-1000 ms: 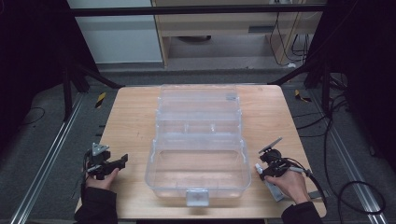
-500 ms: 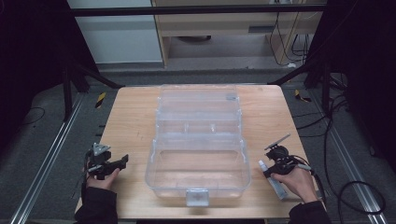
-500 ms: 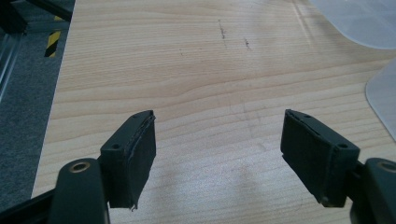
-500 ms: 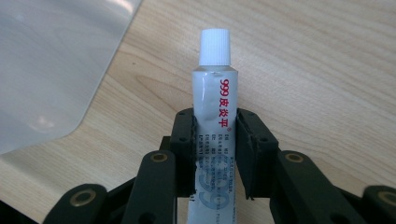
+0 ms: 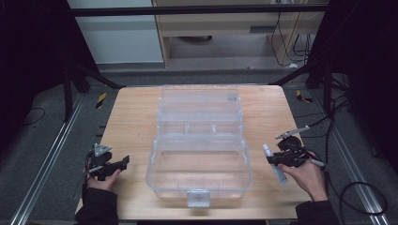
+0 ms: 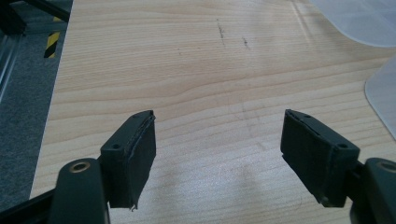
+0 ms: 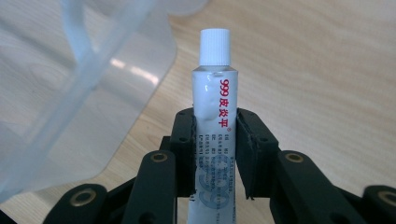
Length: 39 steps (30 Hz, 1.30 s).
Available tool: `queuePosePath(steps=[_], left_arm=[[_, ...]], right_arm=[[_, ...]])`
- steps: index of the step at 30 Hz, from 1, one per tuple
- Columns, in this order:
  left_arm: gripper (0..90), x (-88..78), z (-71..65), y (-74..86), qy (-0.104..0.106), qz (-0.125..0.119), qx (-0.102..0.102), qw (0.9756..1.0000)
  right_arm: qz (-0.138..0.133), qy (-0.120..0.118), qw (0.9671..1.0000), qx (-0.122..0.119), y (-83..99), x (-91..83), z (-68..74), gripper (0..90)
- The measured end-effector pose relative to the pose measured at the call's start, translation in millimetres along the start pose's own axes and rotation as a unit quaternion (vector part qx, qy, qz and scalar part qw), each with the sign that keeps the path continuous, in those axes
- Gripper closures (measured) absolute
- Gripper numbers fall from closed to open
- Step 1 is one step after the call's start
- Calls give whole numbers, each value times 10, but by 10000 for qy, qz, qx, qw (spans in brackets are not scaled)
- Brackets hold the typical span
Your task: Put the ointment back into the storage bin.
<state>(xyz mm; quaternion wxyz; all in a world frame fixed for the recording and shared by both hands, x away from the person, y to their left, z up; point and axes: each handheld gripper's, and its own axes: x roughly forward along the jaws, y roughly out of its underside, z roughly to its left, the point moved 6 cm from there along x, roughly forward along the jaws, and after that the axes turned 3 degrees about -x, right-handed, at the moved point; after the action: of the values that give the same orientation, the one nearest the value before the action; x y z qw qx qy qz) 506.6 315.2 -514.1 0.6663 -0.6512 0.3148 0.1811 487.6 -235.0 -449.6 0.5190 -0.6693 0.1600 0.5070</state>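
Note:
A clear plastic box [image 5: 199, 180] with its lid folded back stands open in the middle of the wooden table [image 5: 126, 122]. Right of it, my right gripper [image 5: 277, 160] is shut on a white ointment tube [image 5: 273, 159] with red print. In the right gripper view the tube [image 7: 215, 107] stands between the two pads of the right gripper [image 7: 215, 154], white cap pointing away, beside the box's rounded corner [image 7: 79, 93]. My left gripper [image 5: 123, 162] rests near the table's left front edge, pointing at the box. Its jaws [image 6: 219, 154] stand wide apart over bare wood, nothing between them.
A corner of the clear box [image 6: 383, 93] shows at the right of the left gripper view. Metal rails [image 5: 51, 154] run along both sides of the table. Cables [image 5: 356, 187] trail over the floor at the right. A cabinet [image 5: 225, 28] stands behind the table.
My right hand has lifted the tube off the table and brought it a little toward the box. The left hand has stayed in place.

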Motion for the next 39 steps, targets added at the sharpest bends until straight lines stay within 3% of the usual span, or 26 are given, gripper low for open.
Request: queuePosePath(steps=[3, 11, 17, 20, 22, 23, 27, 29, 30, 32, 34, 36, 37, 38, 39], left_arm=[[265, 1, -1, -3, 2, -5, 1, 10000], [266, 12, -14, 2, 7, 29, 25, 10000], [268, 18, -17, 5, 20, 50, 36, 10000], [269, 22, -28, 5, 26, 57, 38, 10000], [268, 23, -27, 6, 19, 64, 56, 10000], [268, 22, -27, 6, 24, 66, 63, 10000], [269, 24, -25, 7, 21, 70, 66, 10000], [269, 27, -23, 8, 25, 73, 57, 10000], [270, 28, -23, 7, 26, 69, 55, 10000], [270, 29, -21, 7, 27, 67, 52, 10000], [270, 35, -24, 10, 27, 85, 60, 9999], [270, 36, -25, 10, 28, 90, 64, 9999], [270, 38, -26, 10, 30, 92, 68, 9999], [271, 41, -27, 10, 41, 92, 67, 9999], [270, 43, -27, 12, 44, 107, 72, 9999]], right_arm=[[-192, 9, 9994, -287, -85, -61, 28, 700], [-606, -143, 9960, -636, -325, -284, 114, 701], [-724, -242, 9935, -849, -428, -426, 146, 701], [-793, -372, 9898, -1128, -504, -515, 202, 701], [-791, -410, 9892, -1166, -520, -528, 224, 701], [-792, -454, 9864, -1363, -561, -554, 264, 701], [-733, -551, 9843, -1509, -610, -586, 323, 701], [-710, -616, 9820, -1636, -654, -613, 360, 701], [-683, -648, 9794, -1786, -709, -635, 400, 701], [-661, -671, 9790, -1811, -726, -642, 418, 701], [-598, -814, 9737, -2044, -800, -657, 511, 701], [-591, -842, 9722, -2103, -818, -659, 537, 701], [-618, -875, 9693, -2213, -846, -659, 568, 701], [-603, -993, 9638, -2401, -894, -650, 630, 700], [-588, -1046, 9622, -2447, -911, -642, 651, 701]])
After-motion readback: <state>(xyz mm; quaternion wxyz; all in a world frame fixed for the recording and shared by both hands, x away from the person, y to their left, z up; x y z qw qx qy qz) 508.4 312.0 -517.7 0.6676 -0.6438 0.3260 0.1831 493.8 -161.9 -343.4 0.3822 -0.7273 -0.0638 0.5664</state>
